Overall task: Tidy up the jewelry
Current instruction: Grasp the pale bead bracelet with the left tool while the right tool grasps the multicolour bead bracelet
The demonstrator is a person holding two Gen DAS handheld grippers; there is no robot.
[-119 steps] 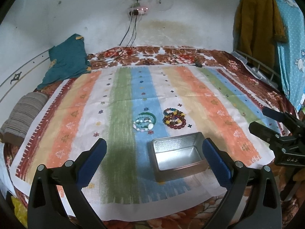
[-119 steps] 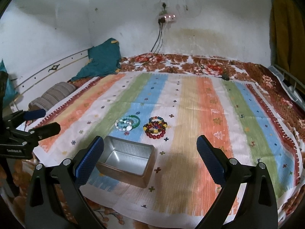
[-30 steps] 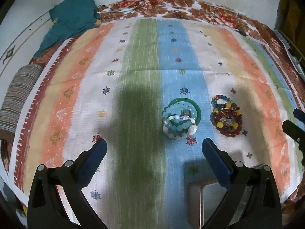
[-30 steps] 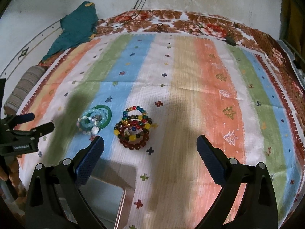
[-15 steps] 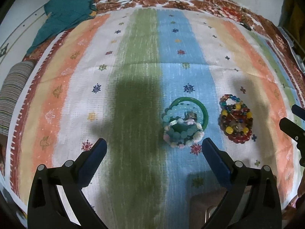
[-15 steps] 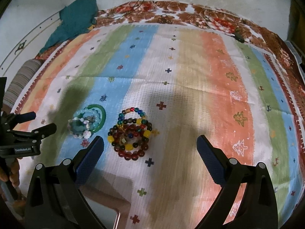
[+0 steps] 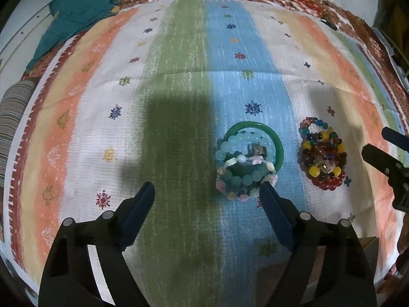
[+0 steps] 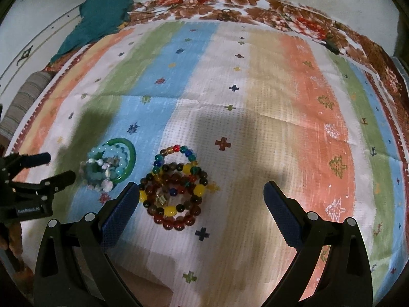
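A pile of pale blue-green bead bracelets with a green bangle [image 7: 246, 161] lies on the striped cloth, and shows in the right wrist view [image 8: 110, 165] too. A pile of red, yellow and dark bead bracelets [image 7: 322, 157] lies to its right [image 8: 175, 192]. My left gripper [image 7: 207, 199] is open and empty, its right fingertip just in front of the blue-green pile. My right gripper [image 8: 198, 197] is open and empty, its left fingertip close beside the red pile. A corner of the metal tin [image 7: 368, 243] shows at the lower right.
The striped cloth [image 7: 179, 102] covers a floral blanket [image 8: 230, 5]. A teal cloth [image 7: 76, 12] and a striped roll [image 7: 12, 112] lie at the left. The right gripper shows at the right edge of the left wrist view [image 7: 391, 158]; the left gripper shows at the left edge of the right wrist view [image 8: 33, 179].
Both grippers have moved forward and down toward the bracelet piles, which now look larger and closer. The tin has slid almost out of view. Both stay open.
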